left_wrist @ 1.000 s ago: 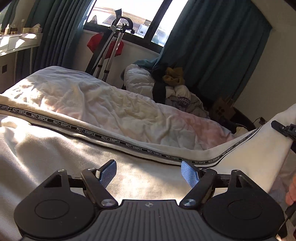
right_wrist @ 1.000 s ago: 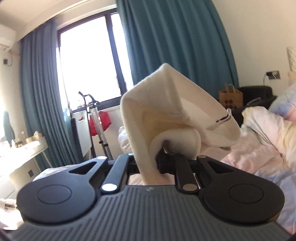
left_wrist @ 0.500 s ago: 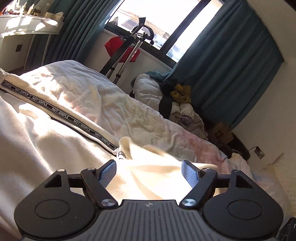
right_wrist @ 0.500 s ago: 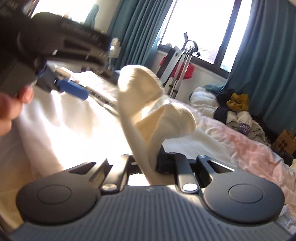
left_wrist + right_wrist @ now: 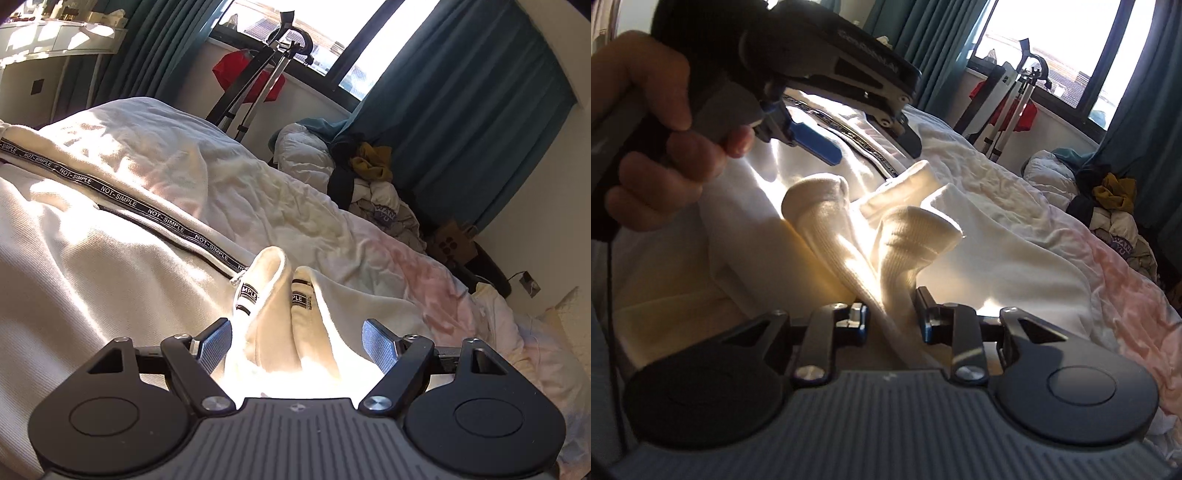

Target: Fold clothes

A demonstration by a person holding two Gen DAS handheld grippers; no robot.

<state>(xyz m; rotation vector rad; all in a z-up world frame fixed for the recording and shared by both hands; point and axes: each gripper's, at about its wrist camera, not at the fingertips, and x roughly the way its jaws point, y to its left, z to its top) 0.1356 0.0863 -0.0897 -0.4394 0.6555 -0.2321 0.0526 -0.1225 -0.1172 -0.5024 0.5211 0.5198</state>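
The cream garment (image 5: 92, 280) lies spread over the bed (image 5: 207, 177), filling the space below and to the left of the left gripper (image 5: 295, 347). A black tape printed NOT-SIMPLE (image 5: 122, 201) runs along it, slanting from the far left toward the gripper's fingers. Two ribbed cuffs (image 5: 284, 291) of the garment stand bunched together just ahead of the left gripper, between its blue-padded fingers (image 5: 214, 345), which are spread wide apart with the cloth rising between them but not pinched.

In the right wrist view the right gripper (image 5: 892, 319) is clamped on a fold of the same cream garment (image 5: 997, 258); the fabric rises from between its fingers and splits into two rounded ribbed ends (image 5: 919, 232) ahead of it. Beyond and to the left of the right gripper, the left gripper (image 5: 849, 151) hovers above the garment, gripped by the person's left hand (image 5: 661, 125) at the upper left, with one of its blue pads showing.

Beyond both grippers, past the bed's far edge, a heap of clothes (image 5: 369, 184) sits against teal curtains (image 5: 480, 110). A folded metal stand (image 5: 258, 77) with something red behind it leans below the window (image 5: 314, 33). A brown paper bag (image 5: 452, 243) stands farther right on the floor.
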